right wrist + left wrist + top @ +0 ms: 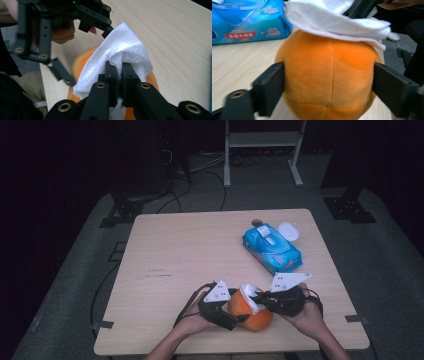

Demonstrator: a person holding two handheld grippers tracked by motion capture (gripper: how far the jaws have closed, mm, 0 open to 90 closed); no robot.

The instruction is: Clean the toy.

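An orange plush ball (254,319) sits near the table's front edge, with a white wipe (249,294) draped over its top. My left gripper (239,314) has its jaws on both sides of the ball (329,75), and both pads (272,87) touch its fabric. From the right, my right gripper (260,297) is shut on a bunched fold of the wipe (122,47) and holds it against the top of the ball (80,65). In the left gripper view the wipe (337,20) lies folded across the crown.
A blue pack of wet wipes (272,249) lies at the back right of the wooden table (175,250), with a small white dish (289,231) behind it. A metal stand's legs and cables are on the floor beyond the table.
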